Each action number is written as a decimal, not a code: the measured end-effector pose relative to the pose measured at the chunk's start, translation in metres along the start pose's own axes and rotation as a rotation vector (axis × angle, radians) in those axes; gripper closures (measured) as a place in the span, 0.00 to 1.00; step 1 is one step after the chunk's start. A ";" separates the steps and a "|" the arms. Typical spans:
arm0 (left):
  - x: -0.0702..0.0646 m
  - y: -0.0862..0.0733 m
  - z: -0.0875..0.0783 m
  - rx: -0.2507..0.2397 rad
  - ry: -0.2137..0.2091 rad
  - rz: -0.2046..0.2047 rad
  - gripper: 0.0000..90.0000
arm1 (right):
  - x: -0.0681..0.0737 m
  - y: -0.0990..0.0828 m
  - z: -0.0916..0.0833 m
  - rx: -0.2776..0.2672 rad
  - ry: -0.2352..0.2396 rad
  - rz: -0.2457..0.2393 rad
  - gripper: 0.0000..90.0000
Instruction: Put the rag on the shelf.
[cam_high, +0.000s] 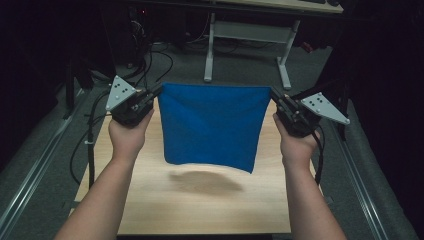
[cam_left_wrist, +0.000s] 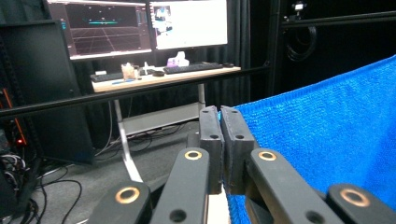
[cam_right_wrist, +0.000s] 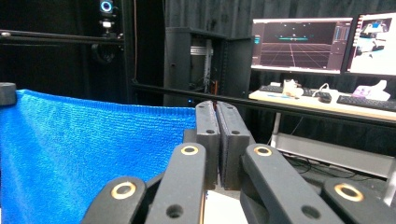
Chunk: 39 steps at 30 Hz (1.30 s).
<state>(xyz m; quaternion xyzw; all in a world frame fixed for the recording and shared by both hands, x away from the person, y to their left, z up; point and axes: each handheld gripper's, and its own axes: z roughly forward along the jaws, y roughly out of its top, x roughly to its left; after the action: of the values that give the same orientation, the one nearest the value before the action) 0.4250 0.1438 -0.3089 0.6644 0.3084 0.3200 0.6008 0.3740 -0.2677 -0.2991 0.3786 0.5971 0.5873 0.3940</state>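
Observation:
A blue cloth hangs stretched in the air above the wooden table, casting a shadow on the wood. My left gripper is shut on its upper left corner and my right gripper is shut on its upper right corner. In the left gripper view the jaws are pressed together with the cloth spreading away to the right. In the right gripper view the jaws are closed and the cloth extends to the left. The cloth's lower edge hangs free, clear of the table.
A person's hands and forearms hold both grippers from the table's near side. Beyond the table stands a white-legged desk with monitors and a keyboard. Cables trail off the table's left side. Dark floor and rails flank the table.

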 end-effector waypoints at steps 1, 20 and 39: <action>0.003 0.001 0.005 0.010 0.007 0.000 0.98 | -0.001 0.000 0.003 0.001 -0.003 0.005 0.99; 0.037 0.019 0.069 0.060 0.081 0.047 0.98 | -0.029 0.010 0.071 0.048 -0.058 -0.016 0.99; 0.059 0.001 0.113 0.178 0.109 0.062 0.98 | -0.053 -0.006 0.126 0.154 -0.082 -0.052 0.99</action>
<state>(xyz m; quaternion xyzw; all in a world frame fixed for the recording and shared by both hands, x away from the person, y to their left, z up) 0.5507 0.1220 -0.3130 0.7061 0.3468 0.3455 0.5117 0.5108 -0.2657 -0.3034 0.4159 0.6334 0.5132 0.4031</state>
